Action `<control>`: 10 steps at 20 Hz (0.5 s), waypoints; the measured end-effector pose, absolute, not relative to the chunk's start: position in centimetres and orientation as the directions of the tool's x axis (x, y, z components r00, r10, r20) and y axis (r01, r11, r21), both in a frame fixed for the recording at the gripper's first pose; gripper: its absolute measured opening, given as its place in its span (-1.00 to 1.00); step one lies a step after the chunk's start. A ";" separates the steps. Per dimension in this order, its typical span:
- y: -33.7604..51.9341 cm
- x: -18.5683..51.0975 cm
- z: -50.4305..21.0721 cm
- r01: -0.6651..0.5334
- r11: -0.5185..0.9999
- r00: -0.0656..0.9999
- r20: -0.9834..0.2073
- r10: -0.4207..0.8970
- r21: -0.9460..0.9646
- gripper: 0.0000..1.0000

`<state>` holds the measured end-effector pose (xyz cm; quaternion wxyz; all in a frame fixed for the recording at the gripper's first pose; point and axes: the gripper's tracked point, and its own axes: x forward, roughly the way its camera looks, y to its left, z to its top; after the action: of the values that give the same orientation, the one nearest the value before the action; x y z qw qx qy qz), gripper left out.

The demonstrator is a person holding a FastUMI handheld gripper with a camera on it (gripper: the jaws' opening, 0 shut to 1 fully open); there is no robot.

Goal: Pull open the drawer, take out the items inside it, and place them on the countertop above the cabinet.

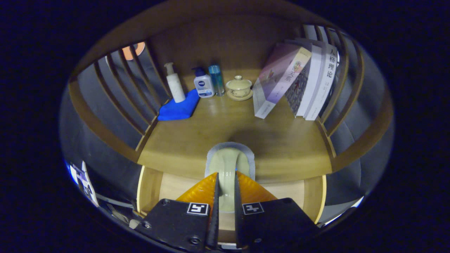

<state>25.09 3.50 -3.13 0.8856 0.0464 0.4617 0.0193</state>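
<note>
My gripper [226, 174] is shut on a pale green rounded item with a grey edge [228, 158]. The item stands upright between both fingers and rises past the fingertips [207, 186]. It hangs over the front edge of the wooden countertop [281, 140]. Below the fingers the drawer [143, 189] is pulled open, and its light wooden floor shows on either side of them. What lies under the gripper in the drawer is hidden.
At the back of the countertop stand a white pump bottle [175, 84], a blue-capped white bottle [203, 84], a clear blue bottle [216, 79] and a lidded tea cup [239, 87]. A blue cloth [179, 107] lies at the left. Books [295, 80] lean right. Slatted rails [123, 91] flank both sides.
</note>
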 end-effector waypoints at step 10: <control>4.1 33.3 -6.6 0.057 0.993 0.537 -0.841 0.060 0.108 -0.56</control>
<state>33.32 4.05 -6.56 0.8746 0.0610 0.4810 0.0009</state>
